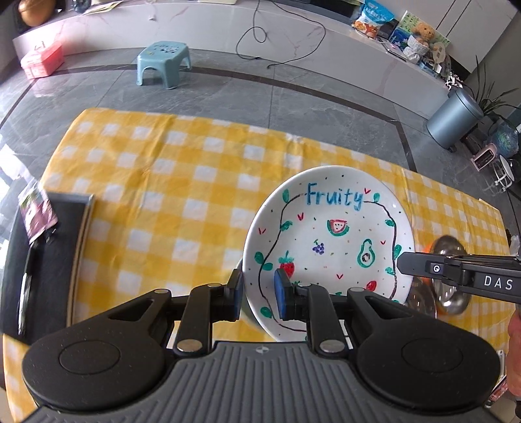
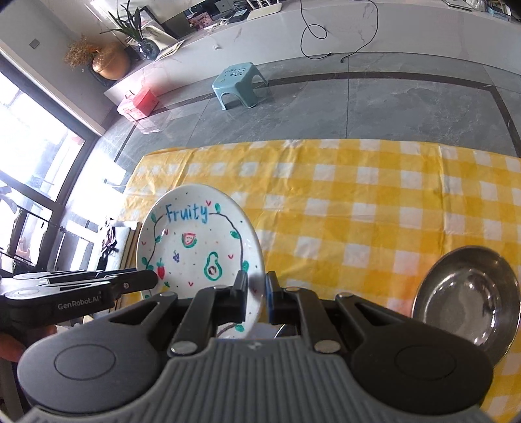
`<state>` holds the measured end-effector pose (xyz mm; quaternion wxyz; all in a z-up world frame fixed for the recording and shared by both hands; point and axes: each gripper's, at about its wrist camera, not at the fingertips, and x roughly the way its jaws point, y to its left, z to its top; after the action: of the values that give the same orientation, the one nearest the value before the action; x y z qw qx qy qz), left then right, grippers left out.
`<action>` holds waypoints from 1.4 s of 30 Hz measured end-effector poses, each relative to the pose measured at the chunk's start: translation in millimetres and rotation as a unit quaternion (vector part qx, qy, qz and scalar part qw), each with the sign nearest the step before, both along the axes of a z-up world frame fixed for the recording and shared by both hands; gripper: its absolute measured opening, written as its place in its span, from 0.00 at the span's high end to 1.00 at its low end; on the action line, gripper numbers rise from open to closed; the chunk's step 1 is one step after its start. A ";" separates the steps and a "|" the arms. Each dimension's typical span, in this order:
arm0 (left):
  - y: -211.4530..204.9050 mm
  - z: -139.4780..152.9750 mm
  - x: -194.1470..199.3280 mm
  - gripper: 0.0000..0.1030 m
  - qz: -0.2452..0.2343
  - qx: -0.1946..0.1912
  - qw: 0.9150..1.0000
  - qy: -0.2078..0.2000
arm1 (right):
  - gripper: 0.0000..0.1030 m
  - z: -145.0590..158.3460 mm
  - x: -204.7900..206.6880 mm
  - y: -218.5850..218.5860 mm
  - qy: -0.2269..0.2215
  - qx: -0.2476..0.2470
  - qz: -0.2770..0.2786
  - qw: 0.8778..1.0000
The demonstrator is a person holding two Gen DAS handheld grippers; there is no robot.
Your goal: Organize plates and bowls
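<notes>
A white plate (image 1: pixel 329 240) painted with fruit and the word "Fruity" is held tilted above the yellow checked tablecloth (image 1: pixel 156 182). My left gripper (image 1: pixel 259 294) is shut on the plate's left rim, one pad on each face. My right gripper (image 2: pixel 256 297) is shut on the plate's right rim (image 2: pixel 195 247); it shows side-on in the left wrist view (image 1: pixel 456 271). A steel bowl (image 2: pixel 469 299) lies on the cloth at the right, also partly visible behind the right gripper in the left wrist view (image 1: pixel 451 276).
A dark tray or box (image 1: pixel 49 260) with papers sits at the table's left end. On the floor beyond stand a blue stool (image 1: pixel 162 61), a pink box (image 1: pixel 42 60) and a grey bin (image 1: pixel 454 118). A white ledge (image 1: pixel 293 26) holds clutter.
</notes>
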<state>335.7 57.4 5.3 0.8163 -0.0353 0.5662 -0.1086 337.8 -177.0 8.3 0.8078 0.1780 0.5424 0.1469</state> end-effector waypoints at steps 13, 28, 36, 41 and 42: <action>44.0 -7.7 -100.8 0.78 0.028 -0.001 0.999 0.019 | 0.91 -15.0 -106.9 33.7 0.020 0.039 0.014 0.999; 39.7 -70.0 -190.1 0.78 0.034 -0.036 0.997 0.063 | 0.91 -78.3 -205.4 21.7 0.061 0.049 -0.002 0.997; 38.5 -85.4 -204.1 0.78 0.037 -0.027 0.998 0.053 | 0.91 -99.0 -218.3 23.3 0.063 0.038 -0.001 0.997; 35.6 -87.8 -206.9 0.78 0.035 -0.017 0.998 0.039 | 0.90 -103.1 -221.7 23.0 0.053 0.023 0.003 0.998; 35.1 -87.6 -207.7 0.78 0.034 -0.014 0.999 0.036 | 0.90 -103.8 -220.8 23.6 0.052 0.022 0.003 0.998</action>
<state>128.0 92.4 -82.3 0.7980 -0.0700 0.5922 -0.0877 117.0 -153.4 -95.5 0.7741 0.2010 0.5808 0.1516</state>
